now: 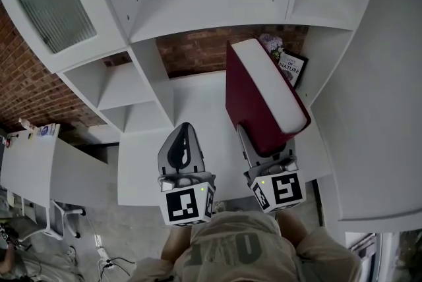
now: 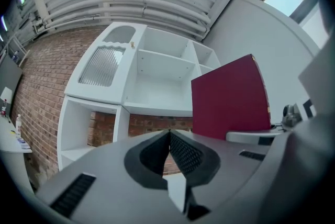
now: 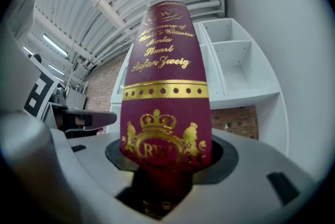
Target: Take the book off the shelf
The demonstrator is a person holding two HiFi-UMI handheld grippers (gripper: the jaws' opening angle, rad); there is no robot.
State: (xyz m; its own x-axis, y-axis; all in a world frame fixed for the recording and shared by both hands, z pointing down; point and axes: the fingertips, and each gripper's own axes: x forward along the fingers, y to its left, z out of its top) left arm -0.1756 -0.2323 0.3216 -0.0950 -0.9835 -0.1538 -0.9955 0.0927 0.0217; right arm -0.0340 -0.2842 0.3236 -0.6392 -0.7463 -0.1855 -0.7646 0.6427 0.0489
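**Red book in the right tongs, in front of the shelf**

- Right tongs (image 1: 258,145): closed on the book (image 1: 254,99) at the lower end of its spine, jaws held fairly wide by its thickness. In the right gripper view the tongs (image 3: 165,173) pinch just below the gold crest. The spine of the book (image 3: 165,92) faces the camera and rises straight away from the jaws, gold script near its top.
- Book: dark red cover, thick white page block facing up in the head view. It is tilted, with the far end leaning toward the open compartment on the right of the shelf (image 1: 198,10). From the left gripper view the book (image 2: 230,97) stands upright in front of the white shelf (image 2: 157,81), outside its compartments.
- Left tongs (image 1: 184,136): jaws together, nothing between them. In the left gripper view the ribbed pads (image 2: 184,155) of the tongs (image 2: 170,136) meet at the tips. They sit just beside the right tongs, apart from the book.
- Behind the held book, in the right compartment: a small dark book (image 1: 291,67) leaning upright, purple flowers (image 1: 270,43) next to it.
- Brick wall (image 1: 198,50) shows through the back of the shelf.
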